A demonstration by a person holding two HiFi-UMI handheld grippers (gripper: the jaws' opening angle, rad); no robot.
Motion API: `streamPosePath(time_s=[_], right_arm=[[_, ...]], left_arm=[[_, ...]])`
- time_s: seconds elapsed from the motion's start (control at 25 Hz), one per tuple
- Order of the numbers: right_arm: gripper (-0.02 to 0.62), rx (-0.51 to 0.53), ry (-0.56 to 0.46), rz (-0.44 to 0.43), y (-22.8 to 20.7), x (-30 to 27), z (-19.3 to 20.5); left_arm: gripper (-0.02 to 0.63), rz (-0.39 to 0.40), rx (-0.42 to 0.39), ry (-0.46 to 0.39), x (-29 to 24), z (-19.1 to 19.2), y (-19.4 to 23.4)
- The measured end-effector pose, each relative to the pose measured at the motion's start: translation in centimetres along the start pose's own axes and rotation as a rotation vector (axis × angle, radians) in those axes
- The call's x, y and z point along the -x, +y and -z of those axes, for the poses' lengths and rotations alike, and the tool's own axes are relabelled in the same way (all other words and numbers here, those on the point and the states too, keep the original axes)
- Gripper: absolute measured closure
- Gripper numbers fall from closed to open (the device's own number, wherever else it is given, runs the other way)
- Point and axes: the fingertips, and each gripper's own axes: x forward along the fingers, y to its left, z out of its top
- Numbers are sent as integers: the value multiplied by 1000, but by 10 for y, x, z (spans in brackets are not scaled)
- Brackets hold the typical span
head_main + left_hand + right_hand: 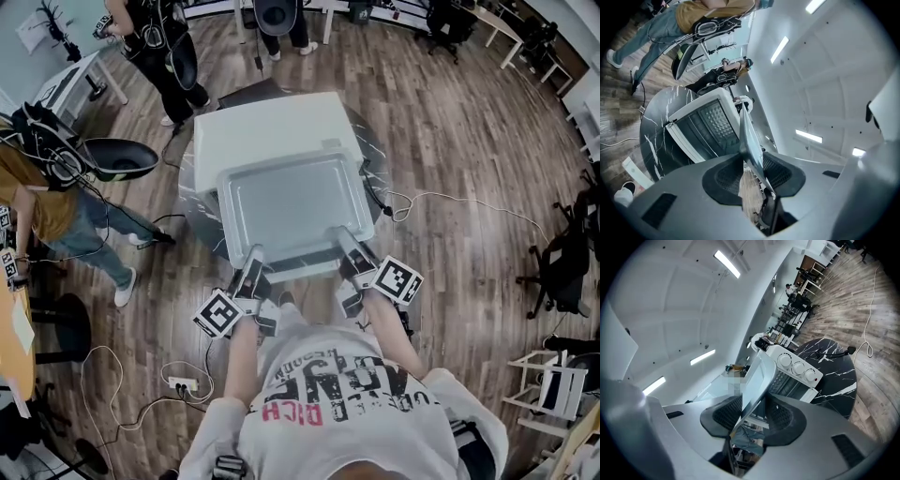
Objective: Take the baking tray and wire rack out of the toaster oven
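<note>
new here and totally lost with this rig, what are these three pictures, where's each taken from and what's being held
There is no robot here. A person holds a hand tool with a two-jaw claw in each hand. The head view comes from a camera on the person's head, looking steeply down. The other two views come from cameras riding on each tool, looking along its jaws. The left claw and the right claw each pinch the near rim of a grey baking tray, held out in front of the person by a white toaster oven. The oven stands on a round black marble-look table.
</note>
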Motion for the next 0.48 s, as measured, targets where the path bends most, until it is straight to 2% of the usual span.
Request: streamPosePath(time_s=[0.16,0.48], right_arm=[[453,-20,8,11,2,-21,-5],[451,-46,12,25,0,-56,-8]], left_arm=[[477,-3,22,3,-14,-17,1],[477,-23,-5,34,-38,-47,13]])
